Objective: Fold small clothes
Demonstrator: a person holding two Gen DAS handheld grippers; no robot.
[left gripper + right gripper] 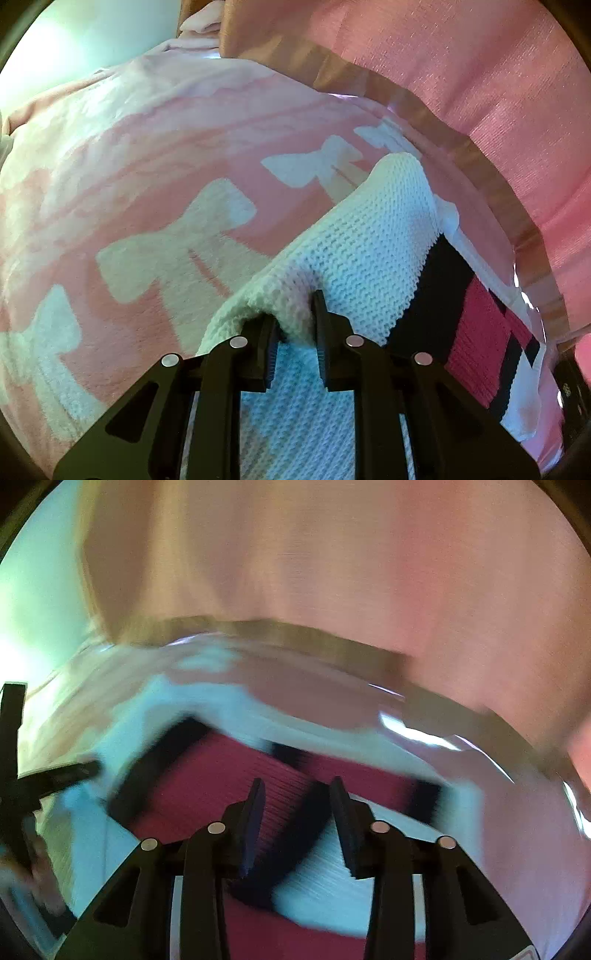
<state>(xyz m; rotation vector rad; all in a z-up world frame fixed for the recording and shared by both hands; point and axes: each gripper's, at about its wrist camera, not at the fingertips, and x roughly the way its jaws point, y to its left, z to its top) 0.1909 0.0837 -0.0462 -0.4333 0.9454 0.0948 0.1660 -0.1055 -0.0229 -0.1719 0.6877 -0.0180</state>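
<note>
The left tool [295, 314] was clamped on a bunched fold of the white knit garment [354, 236], which ran lengthwise toward the pink cushion [480, 74] bordering the bow-print blanket [147, 177]. The right tool [297, 790] stood apart, empty, above the garment's red-and-black panel [207, 775]. No writing showed.

The knitted garment [354, 236] is a small waffle-knit piece, mostly white, with black bands and deep pink blocks toward one side. It lies on a pink blanket [155, 140] printed with white bows, near the blanket's far edge. A white fold of the knit is raised in a ridge and pinched together; the remaining fabric drapes down from that ridge on both sides. In the right wrist view, which is motion-blurred, the pink block [207, 775] and its black bands [155, 760] lie flat, framed by white knit.
</note>
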